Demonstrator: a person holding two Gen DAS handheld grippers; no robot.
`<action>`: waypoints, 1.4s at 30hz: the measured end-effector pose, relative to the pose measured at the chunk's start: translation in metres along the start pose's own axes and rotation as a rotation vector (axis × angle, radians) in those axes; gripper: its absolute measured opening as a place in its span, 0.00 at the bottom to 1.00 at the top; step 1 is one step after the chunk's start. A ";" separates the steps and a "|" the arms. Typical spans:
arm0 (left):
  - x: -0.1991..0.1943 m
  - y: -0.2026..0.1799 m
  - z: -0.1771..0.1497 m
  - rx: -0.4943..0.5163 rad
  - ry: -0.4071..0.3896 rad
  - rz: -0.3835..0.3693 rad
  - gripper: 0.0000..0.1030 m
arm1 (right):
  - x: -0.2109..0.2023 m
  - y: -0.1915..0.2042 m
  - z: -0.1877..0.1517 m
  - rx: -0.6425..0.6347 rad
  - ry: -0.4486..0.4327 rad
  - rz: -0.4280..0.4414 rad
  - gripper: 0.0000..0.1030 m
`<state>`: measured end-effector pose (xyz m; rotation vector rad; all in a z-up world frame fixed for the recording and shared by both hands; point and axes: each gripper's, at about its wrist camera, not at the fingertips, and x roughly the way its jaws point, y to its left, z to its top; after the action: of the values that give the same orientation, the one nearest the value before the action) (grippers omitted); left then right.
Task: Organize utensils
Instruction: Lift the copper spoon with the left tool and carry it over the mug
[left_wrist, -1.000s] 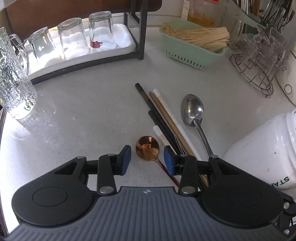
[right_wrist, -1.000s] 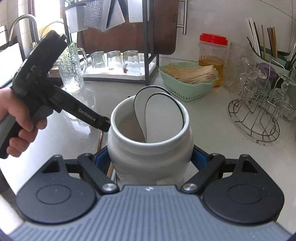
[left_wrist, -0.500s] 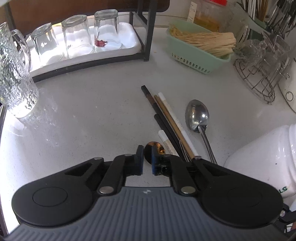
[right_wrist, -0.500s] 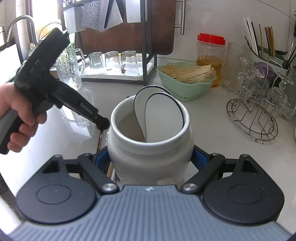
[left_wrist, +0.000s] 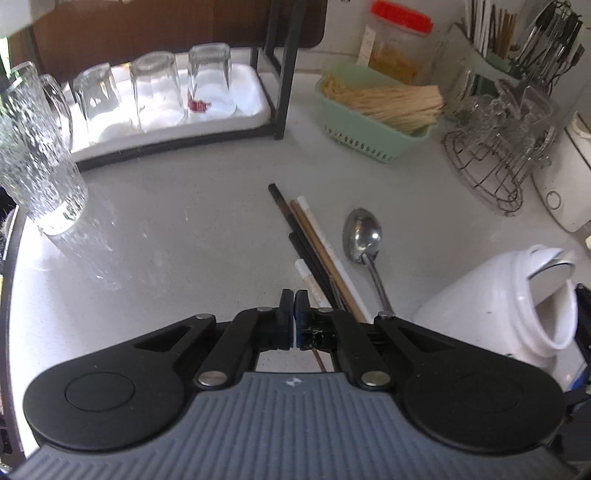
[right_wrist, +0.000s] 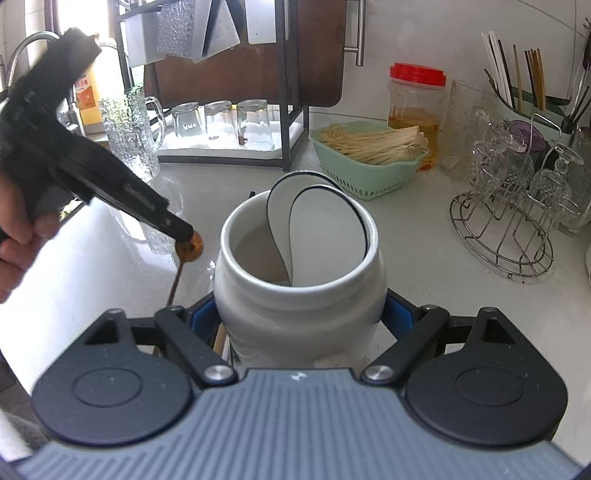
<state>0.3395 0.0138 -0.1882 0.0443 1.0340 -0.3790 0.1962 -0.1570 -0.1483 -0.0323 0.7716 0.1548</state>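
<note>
My left gripper (left_wrist: 294, 303) has just closed, and its jaws now pinch the bowl of a small copper spoon (right_wrist: 189, 246). The spoon hangs above the counter with its thin handle (right_wrist: 173, 286) pointing down, as the right wrist view shows. Several chopsticks (left_wrist: 314, 243) and a steel spoon (left_wrist: 364, 236) lie on the white counter ahead of the left gripper. My right gripper (right_wrist: 300, 317) is shut on a white ceramic jar (right_wrist: 299, 295), also seen tilted in the left wrist view (left_wrist: 491, 306). Two white dark-rimmed spoons (right_wrist: 321, 236) stand in it.
A glass pitcher (left_wrist: 33, 155) stands at far left. A black rack holds a white tray of upturned glasses (left_wrist: 162, 92). A green basket (left_wrist: 373, 122), a wire glass stand (left_wrist: 502, 155), a red-lidded jar (right_wrist: 415, 99) and a utensil holder (right_wrist: 517, 85) line the back. A person's hand (right_wrist: 14, 251) holds the left gripper.
The left jaws closed over the copper spoon's bowl and lifted it off the counter. The right gripper and jar stayed still.
</note>
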 end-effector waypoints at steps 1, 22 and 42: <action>-0.005 -0.001 0.001 0.001 -0.007 0.001 0.01 | 0.000 0.000 0.000 0.001 0.000 0.000 0.88; -0.098 -0.040 0.008 0.011 -0.192 0.016 0.01 | 0.001 0.000 0.001 -0.011 0.006 0.001 0.88; -0.157 -0.078 0.054 0.064 -0.404 -0.012 0.01 | 0.001 0.002 0.001 -0.001 0.001 -0.007 0.88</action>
<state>0.2878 -0.0255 -0.0164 0.0174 0.6230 -0.4118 0.1971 -0.1549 -0.1484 -0.0355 0.7719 0.1487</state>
